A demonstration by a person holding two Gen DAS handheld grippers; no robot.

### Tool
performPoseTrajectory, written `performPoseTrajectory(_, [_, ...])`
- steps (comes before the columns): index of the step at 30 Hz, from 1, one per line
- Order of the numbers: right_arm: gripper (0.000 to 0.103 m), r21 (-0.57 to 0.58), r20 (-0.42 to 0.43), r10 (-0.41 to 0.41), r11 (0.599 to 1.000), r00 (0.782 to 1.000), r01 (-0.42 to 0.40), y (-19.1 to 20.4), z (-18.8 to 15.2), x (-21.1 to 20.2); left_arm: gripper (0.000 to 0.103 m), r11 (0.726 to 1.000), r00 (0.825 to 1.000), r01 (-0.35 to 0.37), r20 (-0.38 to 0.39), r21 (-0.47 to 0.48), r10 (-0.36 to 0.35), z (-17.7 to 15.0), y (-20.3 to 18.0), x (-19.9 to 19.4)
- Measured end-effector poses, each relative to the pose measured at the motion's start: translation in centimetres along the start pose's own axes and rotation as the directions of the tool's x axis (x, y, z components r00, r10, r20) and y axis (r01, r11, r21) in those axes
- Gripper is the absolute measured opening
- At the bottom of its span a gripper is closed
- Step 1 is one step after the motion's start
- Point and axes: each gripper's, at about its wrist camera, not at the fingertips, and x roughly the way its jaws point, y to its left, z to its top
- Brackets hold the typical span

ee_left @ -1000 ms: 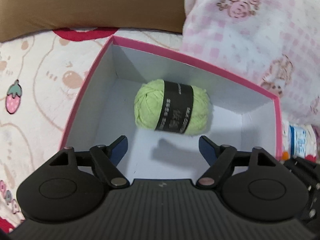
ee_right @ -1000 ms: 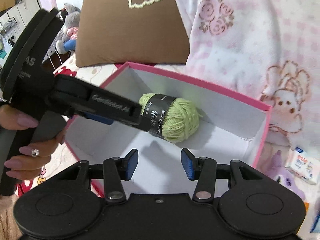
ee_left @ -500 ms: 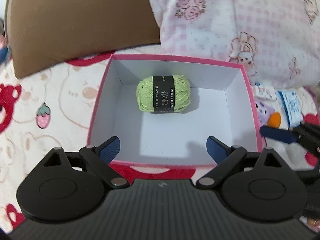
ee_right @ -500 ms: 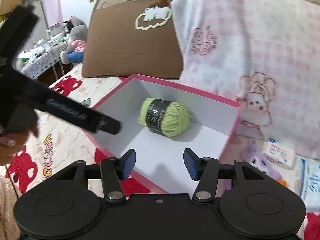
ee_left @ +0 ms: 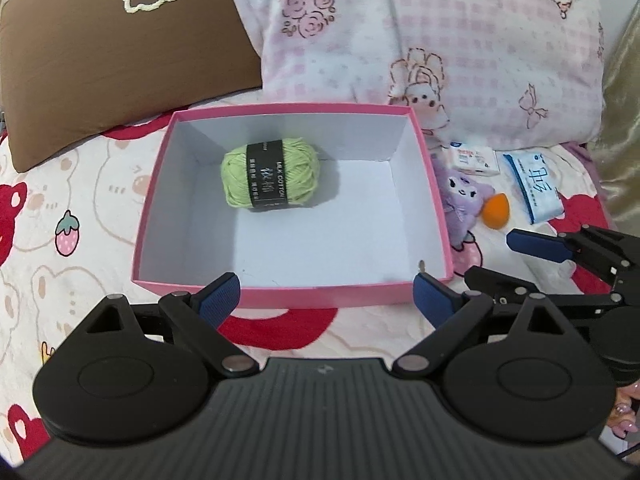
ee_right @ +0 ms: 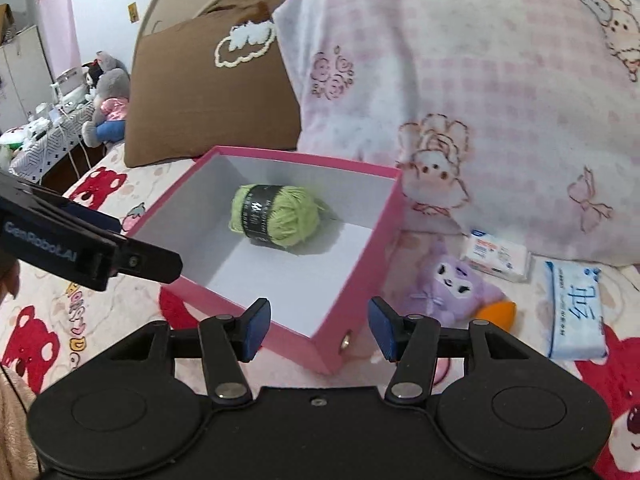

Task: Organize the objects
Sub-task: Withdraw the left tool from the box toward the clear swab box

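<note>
A green yarn ball [ee_left: 271,179] [ee_right: 278,216] with a black label lies in the far part of a pink box [ee_left: 288,295] [ee_right: 352,264] with a white inside. My left gripper [ee_left: 326,294] hangs open over the box's near wall, nothing between its blue pads. My right gripper [ee_right: 318,330] is open above the box's near corner, holding nothing. To the right of the box lie a purple plush toy [ee_left: 464,196] [ee_right: 448,284], an orange sponge [ee_left: 495,210] [ee_right: 496,314], a small white packet [ee_left: 474,159] [ee_right: 498,258] and a tissue pack [ee_left: 534,186] [ee_right: 576,312].
The box sits on a bed sheet [ee_left: 72,216] with red bears. A brown pillow [ee_left: 120,52] and a pink checked pillow [ee_left: 432,40] rise behind it. A cluttered side table with plush toys [ee_right: 104,108] stands far left in the right wrist view.
Both grippers have drawn back and up from the box. The left one has let go of the yarn ball, which now lies on the box floor. Items right of the box came into view.
</note>
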Motion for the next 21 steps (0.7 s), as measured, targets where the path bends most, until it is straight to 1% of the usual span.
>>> performPoseTrajectory(4, [0.060, -0.003, 0.011, -0.021, 1.000, 1.000, 0.021, 0.1, -0.5, -0.3, 0.094, 1.000, 1.000, -0.012, -0.011, 0.008, 0.012, -0.4, -0.7, -0.1])
performPoseTrajectory(8, [0.060, -0.043, 0.016, -0.058, 0.997, 0.998, 0.059, 0.4, -1.0, -0.7, 0.094, 1.000, 1.000, -0.024, -0.013, 0.010, 0.024, -0.9, -1.2, -0.4])
performPoseTrajectory(11, [0.062, -0.043, 0.025, -0.048, 0.998, 0.999, 0.049, 0.0, -1.3, -1.5, 0.094, 1.000, 0.999, -0.030, -0.015, 0.001, 0.030, -1.0, -1.5, -0.6])
performPoseTrajectory(15, [0.062, -0.050, 0.042, -0.035, 0.998, 0.999, 0.037, -0.4, -2.1, -3.1, 0.094, 0.999, 1.000, -0.028, -0.008, 0.022, 0.028, -1.3, -2.4, -1.0])
performPoseTrajectory(18, [0.063, -0.068, 0.039, -0.025, 0.997, 0.999, 0.028, -0.6, -2.6, -4.5, 0.094, 0.999, 1.000, -0.022, -0.001, 0.049, 0.022, -1.6, -3.5, -1.6])
performPoseTrajectory(21, [0.064, -0.089, 0.041, -0.008, 0.996, 0.999, 0.011, -0.8, -2.9, -6.4, 0.094, 0.998, 1.000, -0.001, -0.002, 0.055, 0.002, -1.9, -4.4, -2.3])
